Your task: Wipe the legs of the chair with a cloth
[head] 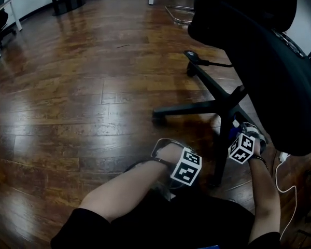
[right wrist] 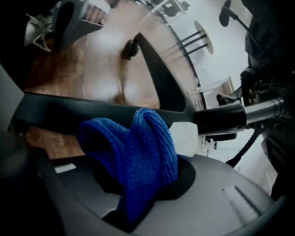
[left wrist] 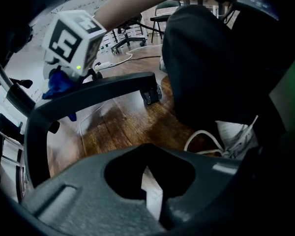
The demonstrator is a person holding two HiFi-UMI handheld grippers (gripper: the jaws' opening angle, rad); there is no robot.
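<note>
Now the right gripper [right wrist: 145, 178] has its jaws clamped on the blue cloth [right wrist: 132, 146], a thick fold of it bulging up out of the claw. The cloth sits against a black leg [right wrist: 78, 113] of the chair [head: 259, 61], close to where that leg runs into the hub at the foot of the column [right wrist: 236, 113]. From the left gripper view the same cloth shows as a blue wad on the leg's upper edge, right under the right gripper's marker cube [left wrist: 71, 38], with the caster [left wrist: 150, 95] out at the leg's far end.

Over on the other side, the left gripper [left wrist: 150, 181] has its jaws pressed together with nothing between them. It hangs low over the wooden floor [head: 83, 97], pointing steeply down, apart from the chair base. A white shoe [left wrist: 233, 136] with loose laces lies just beyond it.

From the head view, both forearms reach down in front of the person, the left cube near the middle and the right cube tucked in beside the column, under the dark seat. A white cable [head: 286, 175] trails across the floor at the right edge.
</note>
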